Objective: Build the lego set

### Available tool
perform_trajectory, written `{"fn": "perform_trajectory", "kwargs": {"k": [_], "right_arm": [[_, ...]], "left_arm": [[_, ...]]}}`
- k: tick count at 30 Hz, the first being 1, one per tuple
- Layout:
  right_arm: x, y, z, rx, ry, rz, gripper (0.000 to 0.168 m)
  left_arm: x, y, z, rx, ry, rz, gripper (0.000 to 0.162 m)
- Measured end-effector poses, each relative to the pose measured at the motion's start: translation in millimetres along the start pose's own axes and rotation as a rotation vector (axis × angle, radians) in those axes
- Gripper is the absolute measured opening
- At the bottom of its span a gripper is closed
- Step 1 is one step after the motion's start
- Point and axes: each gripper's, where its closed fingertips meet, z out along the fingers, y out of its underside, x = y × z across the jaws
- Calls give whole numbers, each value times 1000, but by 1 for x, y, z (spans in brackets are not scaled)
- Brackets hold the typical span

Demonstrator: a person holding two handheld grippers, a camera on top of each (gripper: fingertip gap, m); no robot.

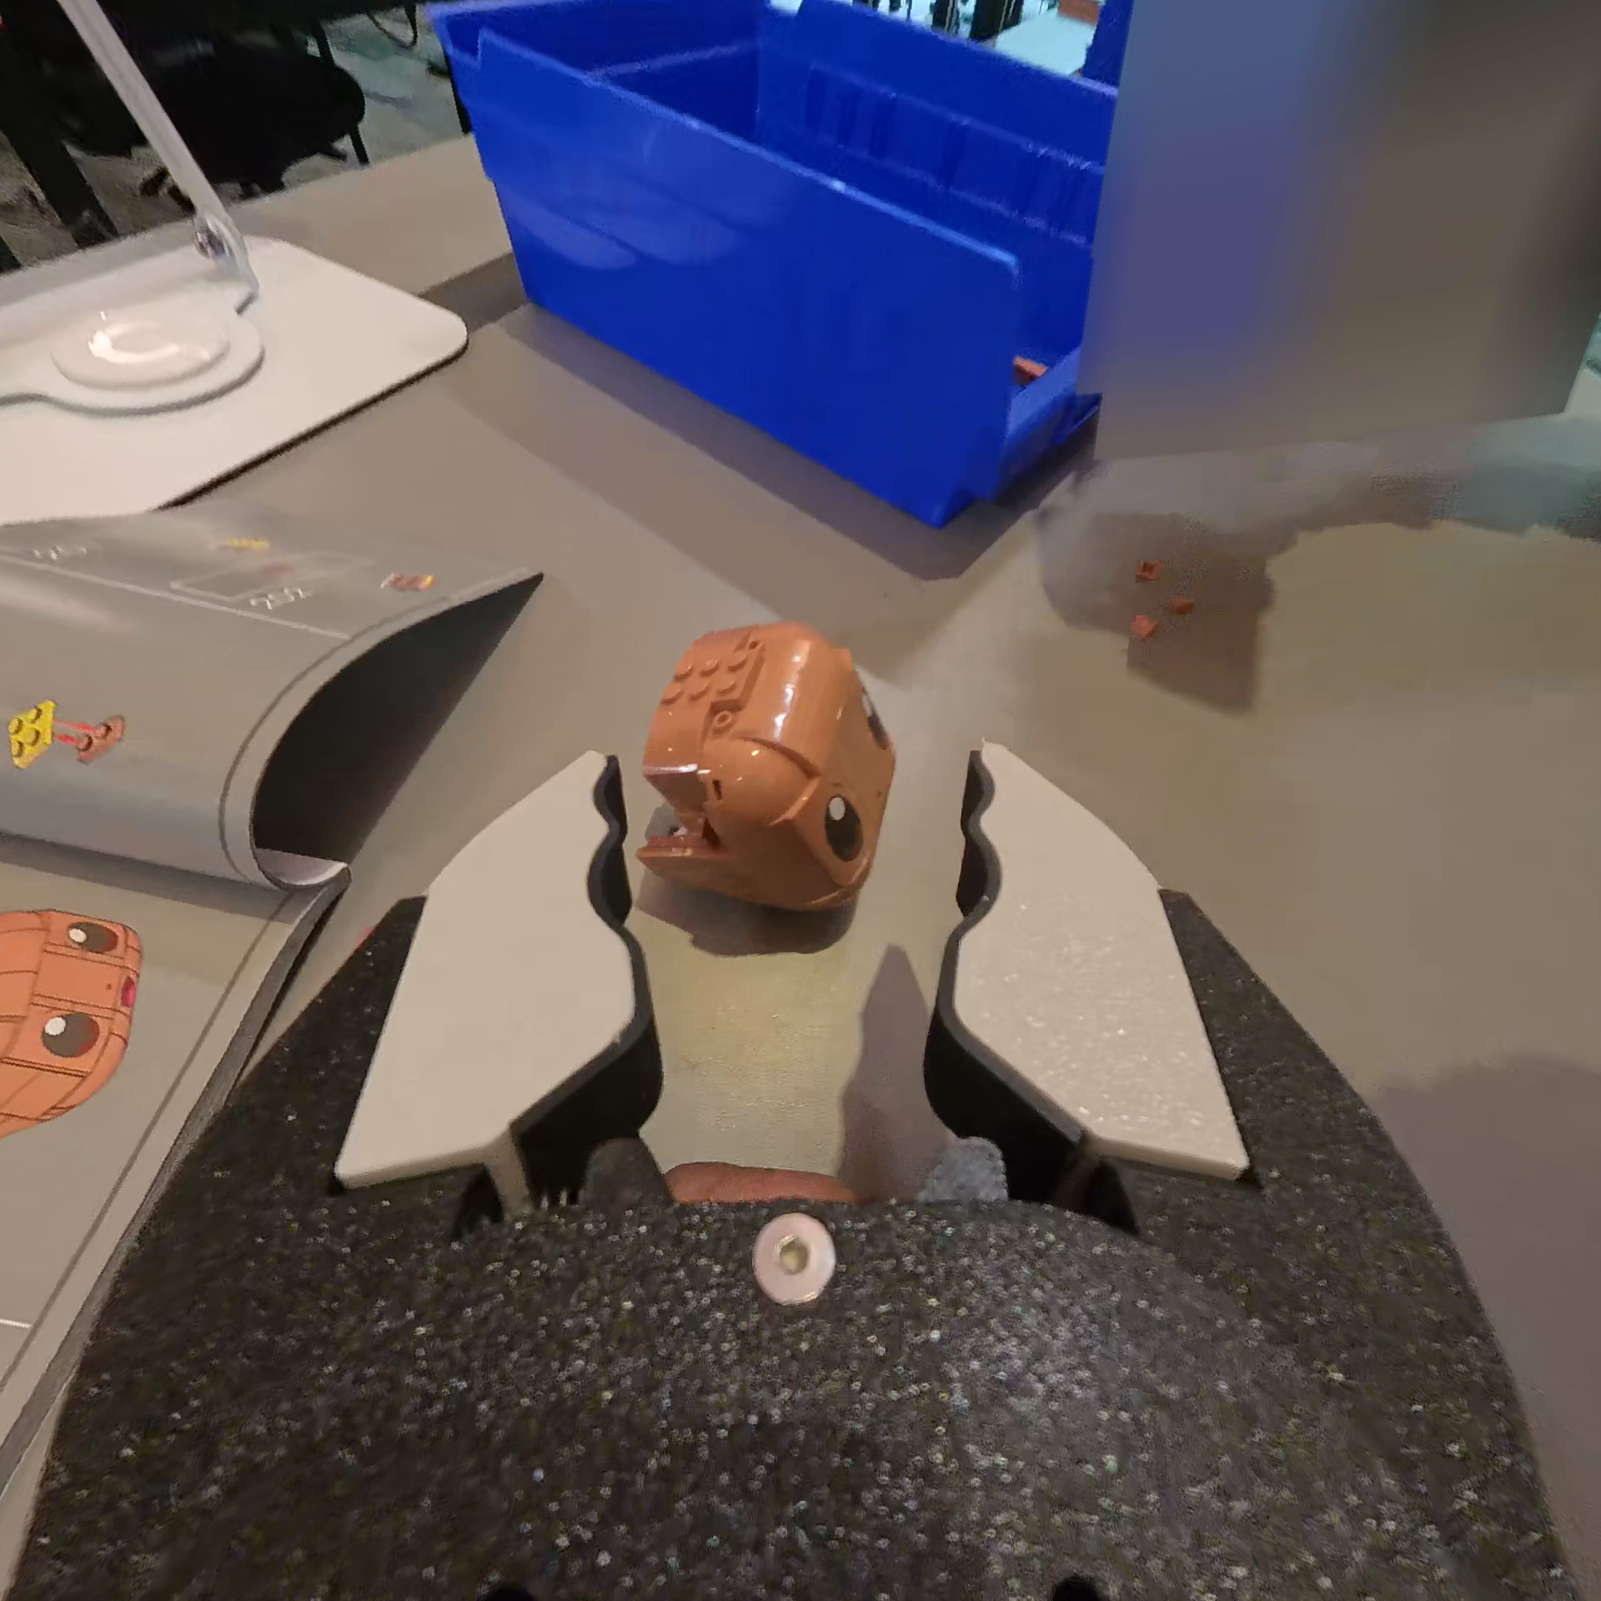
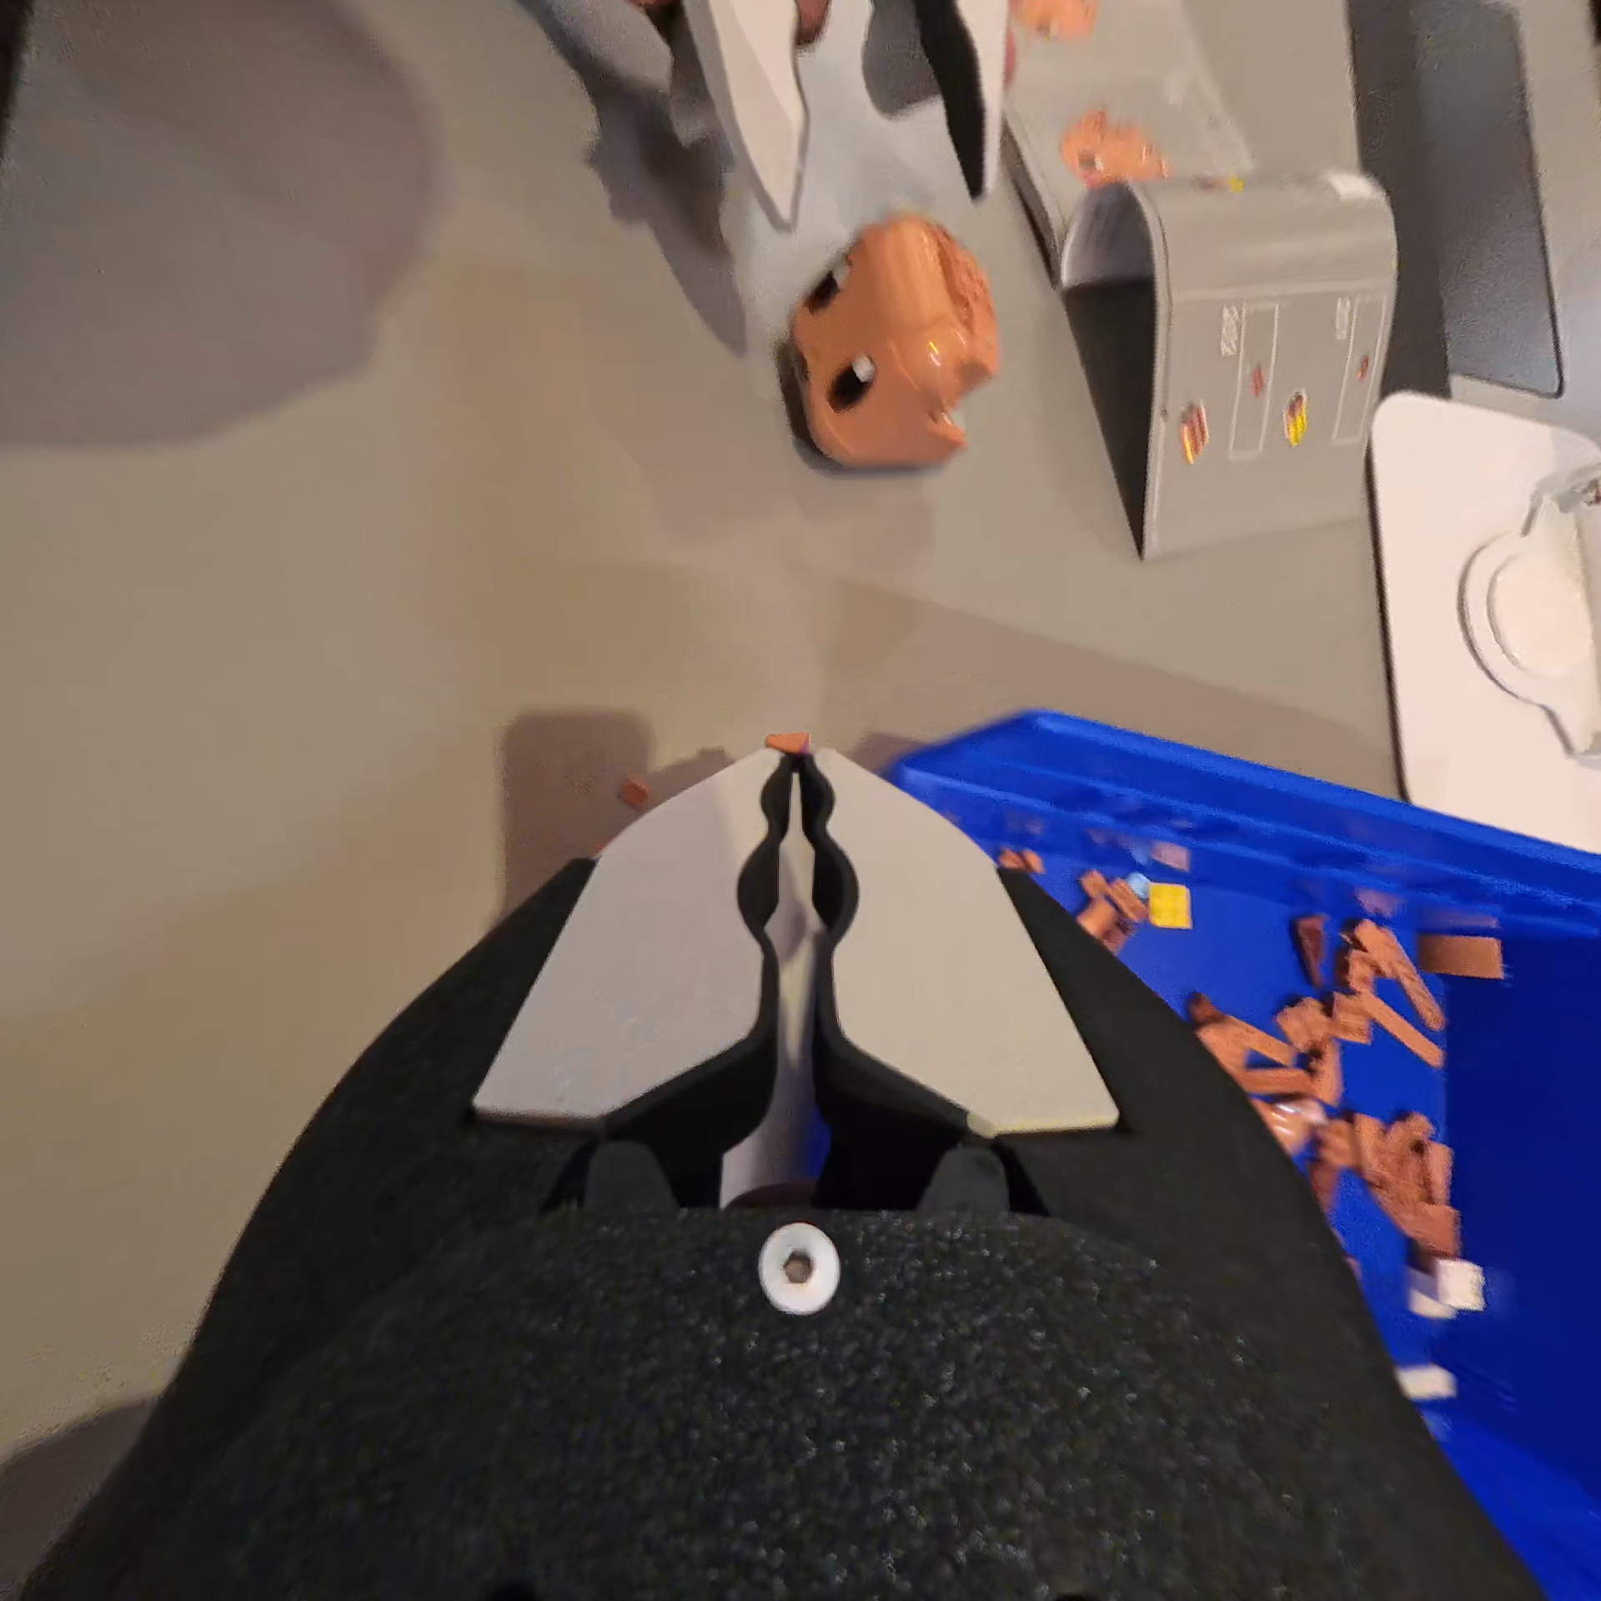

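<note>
The tan brick-built head (image 1: 771,771) lies tilted on the counter (image 1: 1299,866) just ahead of the left gripper (image 1: 793,780), whose fingers gape empty, while the right gripper (image 2: 793,758) pinches a tiny brown piece (image 2: 787,742); the head looks light, stiff, glossy-slick, best squeezed across its flatter sides.

Plastic and paper on a matt desk (image 1: 1299,910)

A glossy plastic lego head (image 1: 767,767), smooth blue plastic bin (image 1: 780,286) and matt paper booklet (image 1: 217,658) are seen.
</note>
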Motion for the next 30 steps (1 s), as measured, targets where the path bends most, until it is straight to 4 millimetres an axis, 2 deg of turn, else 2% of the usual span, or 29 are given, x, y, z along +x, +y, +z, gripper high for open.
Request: {"fn": "perform_trajectory", "kwargs": {"k": [2,5,7,9,14,18,22,26,30], "right_arm": [[-25,-9,18,41,40,31,1],[-52,-7,57,59,90,110,1],[-60,-5,77,65,127,166,1],[-61,-7,86,80,186,198,1],[-57,-23,93,159,272,300,4],[-53,-29,102,155,293,371,17],[-47,-42,103,221,314,463,29],[-37,-74,99,455,269,668,49],[-17,-108,81,800,202,917,66]], "left_arm": [[7,-2,-3,20,8,17,75],[18,3,-4,30,20,32,75],[23,9,-5,28,19,31,75],[28,10,-8,70,3,45,76],[43,-1,-25,232,-12,62,79],[49,0,-29,248,-31,19,83],[67,1,-31,267,-13,-57,80],[93,-1,-27,296,-3,-112,75],[124,-5,-17,316,60,-145,73]]}}
